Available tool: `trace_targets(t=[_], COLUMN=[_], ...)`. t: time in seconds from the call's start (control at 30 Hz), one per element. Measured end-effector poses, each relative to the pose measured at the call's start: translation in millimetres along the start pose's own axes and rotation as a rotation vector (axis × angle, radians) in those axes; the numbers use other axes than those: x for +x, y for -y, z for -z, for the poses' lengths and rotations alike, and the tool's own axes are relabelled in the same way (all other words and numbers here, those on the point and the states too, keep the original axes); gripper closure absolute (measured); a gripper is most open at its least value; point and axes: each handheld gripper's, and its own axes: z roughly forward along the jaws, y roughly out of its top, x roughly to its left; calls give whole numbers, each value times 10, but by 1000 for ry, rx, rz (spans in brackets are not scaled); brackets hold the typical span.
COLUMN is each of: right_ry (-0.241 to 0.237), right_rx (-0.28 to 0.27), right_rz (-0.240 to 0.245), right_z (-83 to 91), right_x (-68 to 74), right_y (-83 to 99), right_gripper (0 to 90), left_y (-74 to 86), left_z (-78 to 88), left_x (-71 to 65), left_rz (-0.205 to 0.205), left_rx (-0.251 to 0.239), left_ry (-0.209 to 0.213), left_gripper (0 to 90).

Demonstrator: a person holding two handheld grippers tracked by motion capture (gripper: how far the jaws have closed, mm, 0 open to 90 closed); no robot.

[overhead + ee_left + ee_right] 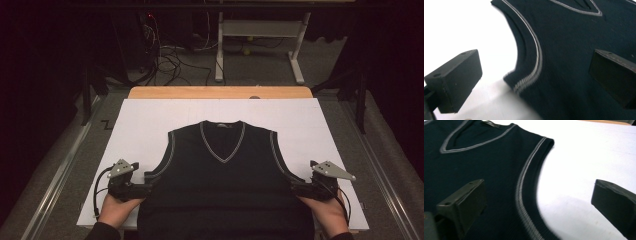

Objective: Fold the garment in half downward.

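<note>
Left gripper: our fingers stand released, with nothing pinched; the armhole edge of the vest lies between them.
Left risk: if we close here, we judge the fingers may catch just one layer of knit, or drag the trim sideways and wrinkle the side.
Vest: it lies flat on the white sheet over the desk, neckline away from us, between both sets of fingers.
Right gripper: fingers released too, straddling the opposite armhole trim.
Right risk: uneven closing of our two hands could skew the vest; a pinch too near the edge could slip off.
</note>
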Motion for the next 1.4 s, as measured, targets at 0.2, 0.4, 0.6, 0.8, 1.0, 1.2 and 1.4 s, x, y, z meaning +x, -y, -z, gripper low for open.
trace_targets(t=[0.2, 0.4, 0.6, 0.8, 1.0, 1.2, 1.4], right_ry=[10, 5, 8, 9, 16, 22, 17], right_rx=[-9, 1, 11, 11, 47, 100, 176], right_rz=[-7, 11, 10, 10, -28, -47, -86], right_z=[-122, -341, -461, -596, -791, -977, -1259], right_x=[-99, -142, -132, -140, -201, -236, -238], right_y=[-181, -415, -575, -739, -841, -822, -712], right_gripper=[19, 5, 5, 6, 9, 36, 170], left_y=[-255, -458, -674, -911, -1094, -1121, -1092], left_z=[-26, -158, -287, -422, -621, -814, -1135], left_x=[28, 150, 258, 267, 354, 439, 467], left_rz=[-6, 13, 43, 40, 76, 127, 189], left_rx=[-49, -44, -36, -30, 9, 54, 155], left_ry=[-4, -11, -18, -22, -45, -40, -49], left_gripper=[0, 0, 0, 0, 0, 0, 100])
